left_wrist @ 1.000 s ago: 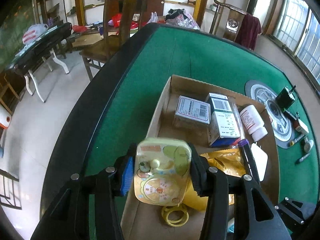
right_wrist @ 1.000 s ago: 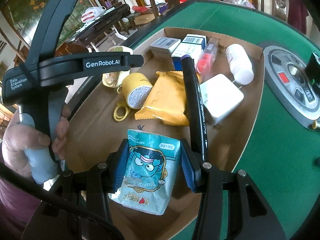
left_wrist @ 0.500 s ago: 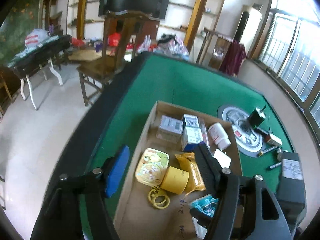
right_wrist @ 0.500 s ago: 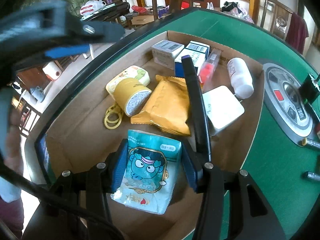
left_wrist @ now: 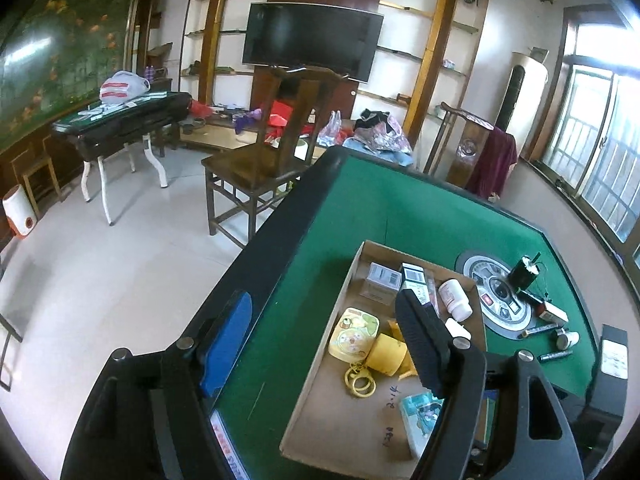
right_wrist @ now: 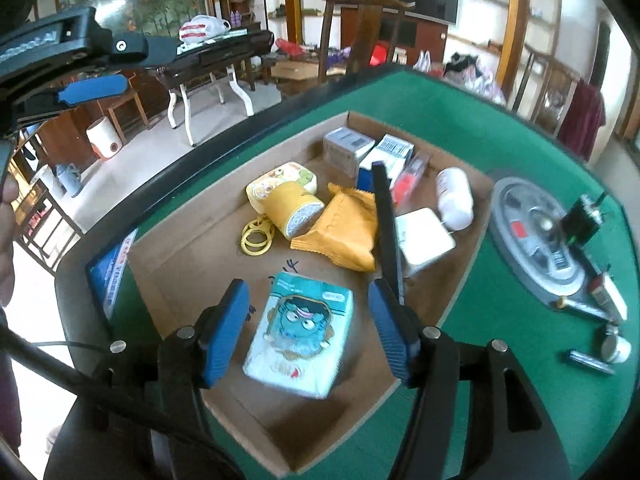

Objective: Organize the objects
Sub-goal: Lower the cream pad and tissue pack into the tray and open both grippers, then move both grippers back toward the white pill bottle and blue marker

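Now my right gripper (right_wrist: 308, 330) is hovering over the box (right_wrist: 188, 256), jaws apart and just having been opening; the packet (right_wrist: 300, 340) is lying between the blue pads (right_wrist: 224, 332) with a gap on each side, so nothing is pressing on it. It is a glossy teal pouch, soft and rectangular, printed with a cartoon face, resting on the bare cardboard floor at the near end.

My left gripper (left_wrist: 320, 344) is hanging above the table edge, jaws wide and just having been opening, nothing between them. Its ribbed black pad is crossing in front of the box contents.

The box is a shallow brown cardboard tray. Inside it are lying: a rounded yellow tin (right_wrist: 280, 184) with cartoon print, a yellow cylinder (right_wrist: 292, 210) on its side leaning against the tin, two linked yellow rings (right_wrist: 256, 238), a crinkled orange pouch (right_wrist: 348, 232), a long black marker (right_wrist: 386, 216), a flat white square block (right_wrist: 424, 236), a white bottle (right_wrist: 454, 198) on its side, and two small cartons (right_wrist: 368, 152) at the far wall.

The box is sitting on green felt (left_wrist: 400, 208) with a black padded rim. A round grey panel (right_wrist: 536, 232) is set in the felt just beside the box. A wooden chair (left_wrist: 268, 152), a television (left_wrist: 312, 38) and pale floor tiles are lying beyond.
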`<state>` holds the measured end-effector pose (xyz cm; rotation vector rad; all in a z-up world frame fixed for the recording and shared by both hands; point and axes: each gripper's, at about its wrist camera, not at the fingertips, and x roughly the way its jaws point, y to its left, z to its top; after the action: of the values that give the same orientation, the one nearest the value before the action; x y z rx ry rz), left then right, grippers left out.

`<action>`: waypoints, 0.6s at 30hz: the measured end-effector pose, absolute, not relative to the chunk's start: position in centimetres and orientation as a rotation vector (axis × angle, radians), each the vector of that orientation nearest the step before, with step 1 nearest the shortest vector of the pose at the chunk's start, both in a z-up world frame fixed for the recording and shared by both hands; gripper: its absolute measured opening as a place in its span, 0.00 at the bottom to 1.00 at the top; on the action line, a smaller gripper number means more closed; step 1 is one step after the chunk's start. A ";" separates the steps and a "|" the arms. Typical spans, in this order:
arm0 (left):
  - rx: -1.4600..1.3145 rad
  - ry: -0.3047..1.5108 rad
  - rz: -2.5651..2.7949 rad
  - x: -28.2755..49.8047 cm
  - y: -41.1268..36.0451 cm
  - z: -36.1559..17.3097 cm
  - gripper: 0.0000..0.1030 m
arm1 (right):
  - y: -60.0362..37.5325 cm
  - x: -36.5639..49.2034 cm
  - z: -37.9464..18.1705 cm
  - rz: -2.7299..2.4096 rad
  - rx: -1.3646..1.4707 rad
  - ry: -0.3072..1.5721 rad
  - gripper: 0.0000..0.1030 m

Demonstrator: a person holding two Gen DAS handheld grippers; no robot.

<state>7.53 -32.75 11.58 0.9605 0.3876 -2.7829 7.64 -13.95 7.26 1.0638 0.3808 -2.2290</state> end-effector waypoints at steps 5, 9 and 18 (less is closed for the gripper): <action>0.949 0.347 -2.808 8.5 -30.8 12.2 0.67 | -12.4 8.6 8.2 -2.290 1.011 0.400 0.61; 0.948 0.306 -2.840 9.0 -28.7 12.9 0.67 | -10.4 8.8 8.9 -2.341 0.984 0.380 0.64; 0.977 0.223 -2.898 9.5 -23.7 13.5 0.67 | -5.7 9.5 9.9 -2.439 0.951 0.328 0.66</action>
<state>9.46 -23.66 13.53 0.9770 0.2232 -2.8981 9.53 -5.69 9.86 0.9505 0.3283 -2.4390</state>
